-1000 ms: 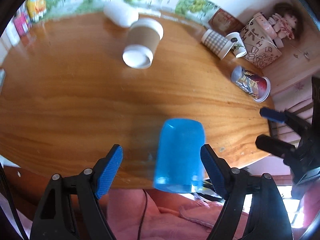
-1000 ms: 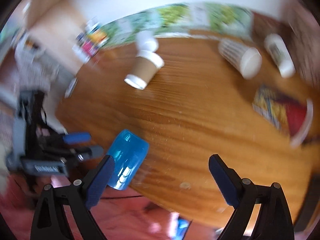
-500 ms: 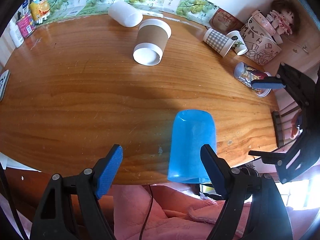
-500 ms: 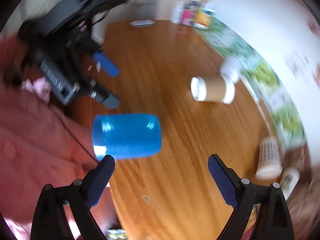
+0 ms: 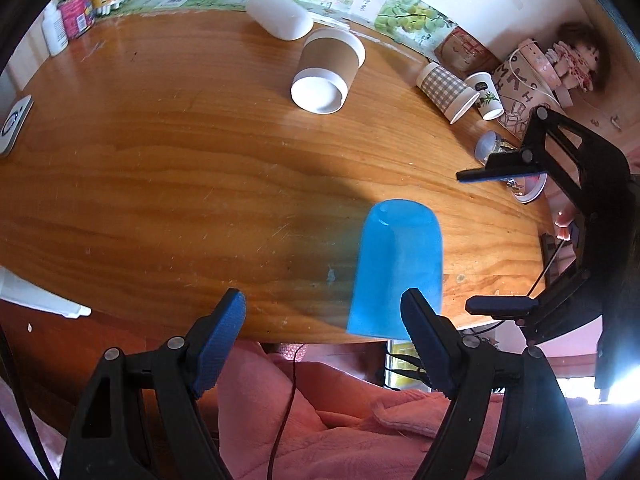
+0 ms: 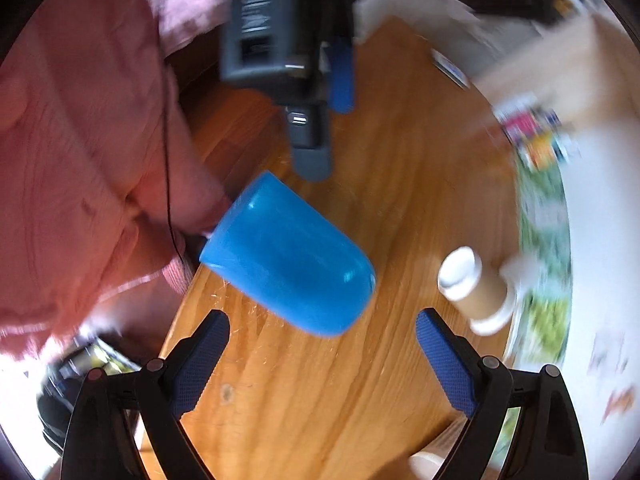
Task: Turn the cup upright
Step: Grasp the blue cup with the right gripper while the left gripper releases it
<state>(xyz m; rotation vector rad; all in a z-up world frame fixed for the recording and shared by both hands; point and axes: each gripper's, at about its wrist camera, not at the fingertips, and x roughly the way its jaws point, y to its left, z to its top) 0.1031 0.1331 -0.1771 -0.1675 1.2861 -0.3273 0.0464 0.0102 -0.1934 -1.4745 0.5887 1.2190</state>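
I am looking down the left gripper [image 5: 322, 320], and its jaws are standing wide apart, released, gripping nothing. The blue cup [image 5: 398, 268] is lying on its side at the near edge of the wooden table [image 5: 160, 184], in the lower right of the left wrist view, its closed base pointing toward the middle of the table and its open rim hanging over the edge above pink fabric [image 5: 340, 412]. The cup is sitting just behind my right-hand finger pad [image 5: 424, 346], not between the pads. At the right edge of this view the right gripper [image 5: 496, 238] is showing side-on, jaws spread, beside the cup without touching it.

Through the right wrist camera I am seeing the same blue cup [image 6: 286, 260] in the centre of the frame, slightly above the right gripper [image 6: 320, 354], whose jaws are also standing released, nothing between them. This view is blurring at the edges. The left gripper [image 6: 316, 92] is appearing at the top centre.

Further back, a brown-sleeved paper cup [image 5: 326, 70] is lying on its side in the upper middle of the left view, a white cup [image 5: 280, 20] just behind it, and a checked cup [image 5: 448, 88] at upper right.
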